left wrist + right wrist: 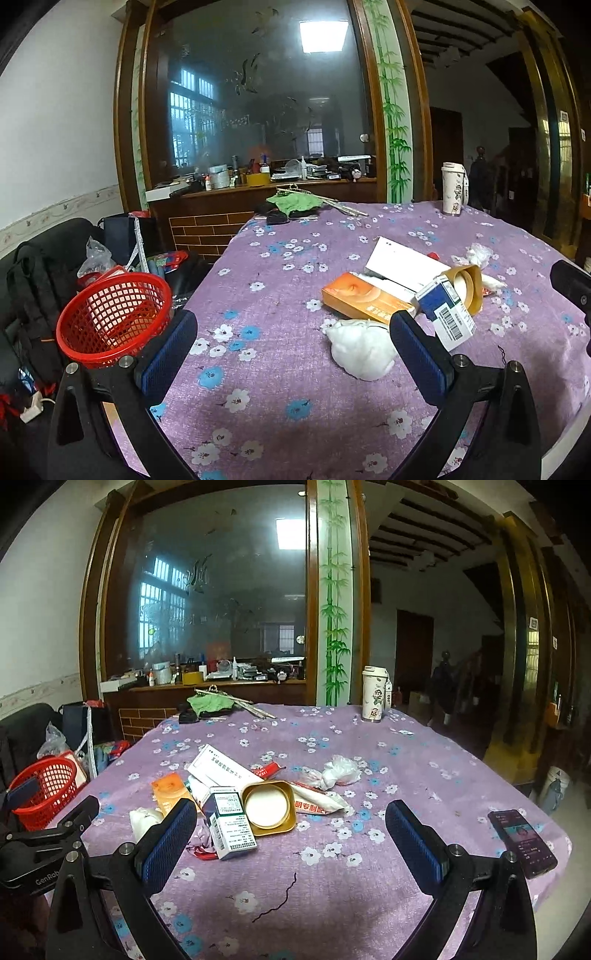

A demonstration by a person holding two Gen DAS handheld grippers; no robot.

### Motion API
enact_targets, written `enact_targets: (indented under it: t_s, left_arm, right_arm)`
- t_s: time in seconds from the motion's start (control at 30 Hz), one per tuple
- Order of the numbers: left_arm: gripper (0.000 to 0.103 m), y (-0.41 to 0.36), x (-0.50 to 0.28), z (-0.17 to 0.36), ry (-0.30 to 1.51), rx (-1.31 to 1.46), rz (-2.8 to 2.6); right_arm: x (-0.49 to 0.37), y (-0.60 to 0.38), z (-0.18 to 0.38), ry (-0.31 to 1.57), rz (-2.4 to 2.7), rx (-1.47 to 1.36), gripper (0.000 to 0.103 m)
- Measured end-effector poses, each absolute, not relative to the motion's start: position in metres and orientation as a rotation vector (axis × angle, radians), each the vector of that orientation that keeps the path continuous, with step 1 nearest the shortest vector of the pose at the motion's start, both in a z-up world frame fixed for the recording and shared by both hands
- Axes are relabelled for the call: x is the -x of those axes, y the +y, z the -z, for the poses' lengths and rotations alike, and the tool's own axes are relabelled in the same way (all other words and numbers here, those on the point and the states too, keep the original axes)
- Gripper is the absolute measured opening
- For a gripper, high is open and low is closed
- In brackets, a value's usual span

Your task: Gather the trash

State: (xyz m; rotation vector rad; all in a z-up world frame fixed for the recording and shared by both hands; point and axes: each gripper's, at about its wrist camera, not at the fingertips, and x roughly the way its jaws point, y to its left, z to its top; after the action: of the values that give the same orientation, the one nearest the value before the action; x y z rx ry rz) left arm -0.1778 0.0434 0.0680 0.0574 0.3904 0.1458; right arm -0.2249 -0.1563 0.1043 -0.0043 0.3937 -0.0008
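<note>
Room: white wall at left, patterned border strip along its lower part. Large dark glass panel in a wooden frame, etched with birds; it reflects barred windows and a square ceiling light. Bamboo-painted pillar right of the glass. Cluttered wooden counter below the panel, brick-pattern front. Dark beams on the ceiling at right; dark doorway beyond. Table under a purple floral cloth. Black sofa beyond the table's left edge.
</note>
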Motion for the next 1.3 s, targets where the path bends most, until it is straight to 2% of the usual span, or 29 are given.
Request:
enact_targets:
  t_s: [0.13, 1.3]
  left_arm:
    - [0.103, 0.044, 0.175, -0.067, 0.400, -0.055, -0.145]
    - [0.103, 0.056, 0.175, -0.062, 0.442, -0.026, -0.169]
  right_arm:
    - [0.216, -0.156, -0.096, 0.455, -0.009, 0.009, 0.103]
    - [0.210, -0.146, -0.086, 0.524, -0.004, 0.031, 0.103]
